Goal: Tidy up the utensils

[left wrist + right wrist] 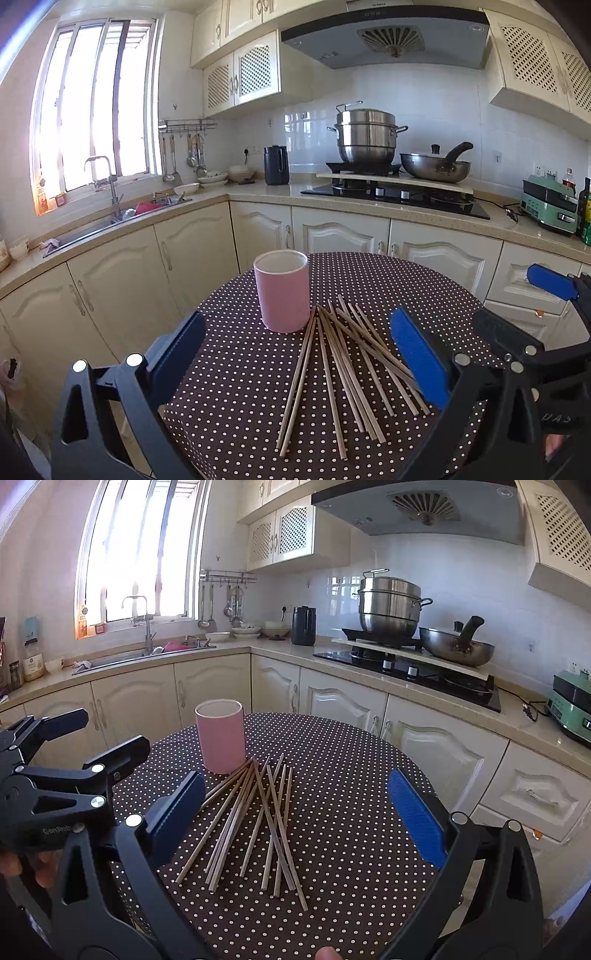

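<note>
Chopsticks (255, 823) loose, crossed in a fan on the polka-dot surface (351, 812), far tips just beside the pink cup (221, 736), upright and seemingly empty. Left gripper (303, 354) fingers wide apart, nothing held; right gripper (299, 808) likewise, both hovering above the pile. Risks: overlapping sticks likely to lift in twos or roll off on a pinch; tall cup likely to tip if nudged. Grippers close together, collision possible. Stove (399, 195) and sink (144, 657) well apart, no obstruction.
</note>
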### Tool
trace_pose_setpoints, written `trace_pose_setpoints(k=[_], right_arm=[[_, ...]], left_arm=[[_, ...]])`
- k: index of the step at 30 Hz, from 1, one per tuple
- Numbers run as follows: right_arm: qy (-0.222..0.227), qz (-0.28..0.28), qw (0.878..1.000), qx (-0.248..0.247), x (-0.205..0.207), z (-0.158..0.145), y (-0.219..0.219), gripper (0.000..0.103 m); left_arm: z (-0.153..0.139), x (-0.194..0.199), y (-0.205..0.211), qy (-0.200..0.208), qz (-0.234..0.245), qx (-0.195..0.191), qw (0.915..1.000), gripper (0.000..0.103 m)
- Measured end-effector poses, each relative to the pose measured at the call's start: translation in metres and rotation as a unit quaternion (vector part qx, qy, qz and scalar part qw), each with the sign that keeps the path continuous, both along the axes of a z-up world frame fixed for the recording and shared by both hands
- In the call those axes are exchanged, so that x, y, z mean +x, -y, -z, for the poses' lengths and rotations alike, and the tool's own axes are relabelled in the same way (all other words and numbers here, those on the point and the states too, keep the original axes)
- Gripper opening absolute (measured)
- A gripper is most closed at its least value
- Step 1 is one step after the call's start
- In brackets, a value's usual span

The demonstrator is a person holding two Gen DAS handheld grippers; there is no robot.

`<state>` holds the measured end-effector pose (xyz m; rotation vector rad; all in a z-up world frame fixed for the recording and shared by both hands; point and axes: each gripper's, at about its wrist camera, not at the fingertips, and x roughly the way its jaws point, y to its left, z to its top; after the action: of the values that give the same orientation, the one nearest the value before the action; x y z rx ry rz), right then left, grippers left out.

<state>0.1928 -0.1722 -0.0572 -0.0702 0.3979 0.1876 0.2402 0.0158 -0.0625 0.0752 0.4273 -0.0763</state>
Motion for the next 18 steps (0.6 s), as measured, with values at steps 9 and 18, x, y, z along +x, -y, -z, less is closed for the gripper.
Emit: trace_pose_setpoints(k=[9, 18], right_arm=[[-0.104, -0.039, 0.994, -0.01, 0.067, 0.036, 0.009, 0.077], [-0.215, -0.082, 0.973, -0.022, 0.123, 0.081, 0.014, 0.049]], left_arm=[[0.056, 0.068, -0.016, -0.142, 0.064, -0.017, 0.9876, 0.079], [0.106, 0.127, -0.028, -0.243, 0.056, 0.024, 0.9682, 0.055]])
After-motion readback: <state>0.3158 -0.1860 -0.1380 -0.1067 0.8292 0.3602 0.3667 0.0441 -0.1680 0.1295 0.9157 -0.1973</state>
